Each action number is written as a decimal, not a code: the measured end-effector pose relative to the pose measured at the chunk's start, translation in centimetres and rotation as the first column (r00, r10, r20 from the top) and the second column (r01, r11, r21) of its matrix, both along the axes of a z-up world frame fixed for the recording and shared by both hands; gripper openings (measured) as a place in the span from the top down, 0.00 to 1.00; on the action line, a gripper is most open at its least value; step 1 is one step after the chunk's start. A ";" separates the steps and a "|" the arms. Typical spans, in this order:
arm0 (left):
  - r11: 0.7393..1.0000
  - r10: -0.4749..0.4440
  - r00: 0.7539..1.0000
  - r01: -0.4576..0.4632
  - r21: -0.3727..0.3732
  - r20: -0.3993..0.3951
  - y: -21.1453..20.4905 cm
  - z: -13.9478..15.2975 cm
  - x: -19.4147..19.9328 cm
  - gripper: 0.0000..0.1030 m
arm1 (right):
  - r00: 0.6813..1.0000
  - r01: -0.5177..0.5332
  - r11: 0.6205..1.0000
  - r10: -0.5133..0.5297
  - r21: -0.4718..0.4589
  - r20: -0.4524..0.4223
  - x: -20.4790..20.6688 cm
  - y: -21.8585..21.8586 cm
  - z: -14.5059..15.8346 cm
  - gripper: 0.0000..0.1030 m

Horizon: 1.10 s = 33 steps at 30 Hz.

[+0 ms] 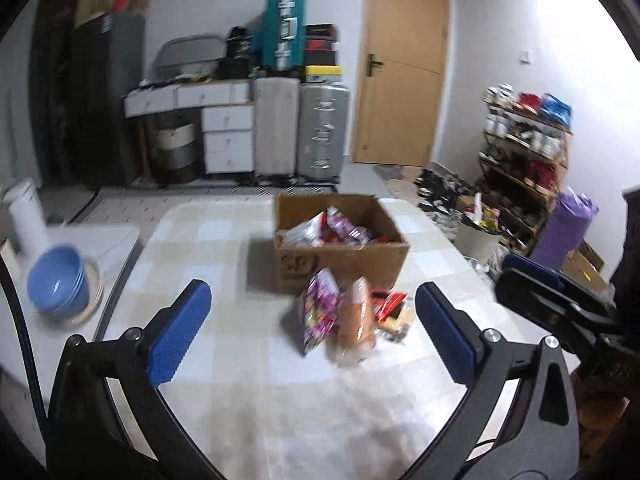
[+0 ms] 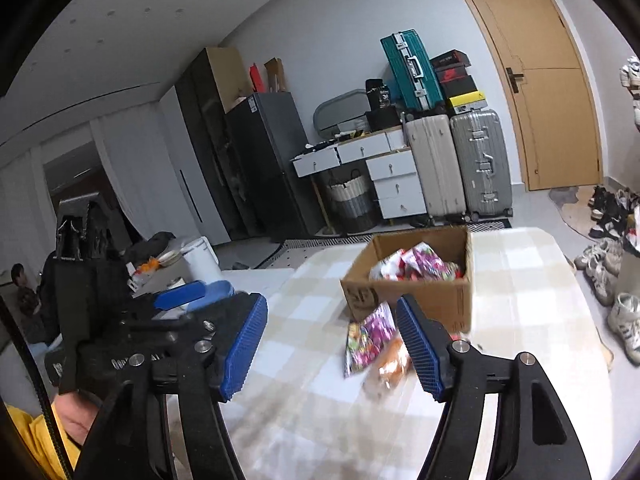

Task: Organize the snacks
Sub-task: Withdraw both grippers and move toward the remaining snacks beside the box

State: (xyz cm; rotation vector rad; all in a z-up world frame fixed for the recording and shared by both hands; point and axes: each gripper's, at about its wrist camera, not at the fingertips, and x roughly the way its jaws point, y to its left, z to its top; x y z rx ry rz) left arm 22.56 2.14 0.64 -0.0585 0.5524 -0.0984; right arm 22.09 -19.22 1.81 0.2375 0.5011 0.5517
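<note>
Loose snacks [image 1: 348, 316] before box [image 1: 340, 256]: both grippers [image 1: 314, 328] [image 2: 332, 344] spread, empty; pinch one packet squarely, lift clear of the rim.

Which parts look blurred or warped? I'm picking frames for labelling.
Left wrist view: snack packets smeared by motion, cardboard box soft, door bowed by fisheye. Right wrist view: packets smeared, suitcases sharper, dark corners.
</note>
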 end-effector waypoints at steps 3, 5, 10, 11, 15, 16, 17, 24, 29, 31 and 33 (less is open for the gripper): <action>0.999 0.037 0.999 -0.037 -0.039 -0.010 1.4 -1.8 -1.9 0.01 | 1.000 0.024 1.000 -0.024 -0.016 0.002 -1.2 -0.2 -1.6 0.25; 0.997 0.067 0.998 -0.067 -0.028 -0.002 1.9 -3.2 -3.1 0.01 | 0.999 0.041 0.999 -0.041 -0.030 -0.002 -1.7 -0.4 -2.7 0.24; 0.997 0.080 0.996 -0.081 -0.012 -0.042 2.2 -6.5 -3.3 0.01 | 0.997 0.073 0.997 -0.073 -0.016 -0.029 -2.9 -0.5 -4.6 0.18; 0.996 0.083 0.995 -0.084 -0.020 -0.051 2.3 -7.0 -3.2 0.01 | 0.997 0.079 0.997 -0.078 0.001 -0.028 -3.1 -0.5 -4.7 0.12; 0.995 0.081 0.994 -0.085 -0.050 -0.075 2.2 -9.0 -3.0 0.01 | 0.996 0.075 0.997 -0.074 0.021 -0.049 -3.6 -0.2 -5.9 0.10; 0.996 0.075 0.994 -0.079 -0.049 -0.079 2.1 -9.5 -2.9 0.01 | 0.996 0.071 0.997 -0.069 0.018 -0.058 -3.6 0.0 -6.1 0.10; 0.996 0.072 0.994 -0.076 -0.049 -0.087 2.0 -10.0 -2.7 0.01 | 0.995 0.068 0.998 -0.067 0.016 -0.068 -3.5 0.2 -6.4 0.10; 0.996 0.038 0.988 -0.050 -0.075 -0.147 1.3 -12.6 -1.1 0.01 | 0.987 0.063 0.998 -0.058 0.030 -0.147 -2.9 0.7 -8.5 0.07; 0.998 0.012 0.986 -0.023 -0.063 -0.166 0.2 -13.5 -0.2 0.01 | 0.991 0.055 0.998 -0.055 -0.002 -0.123 -3.1 1.1 -8.9 0.06; 0.998 0.008 0.985 -0.019 -0.062 -0.174 -0.1 -14.0 0.4 0.01 | 0.990 0.062 0.998 -0.061 0.001 -0.126 -2.9 0.8 -8.9 0.04; 0.998 0.006 0.984 -0.017 -0.061 -0.181 -0.2 -14.1 0.6 0.01 | 0.989 0.067 0.998 -0.064 0.013 -0.135 -2.7 0.4 -9.1 0.04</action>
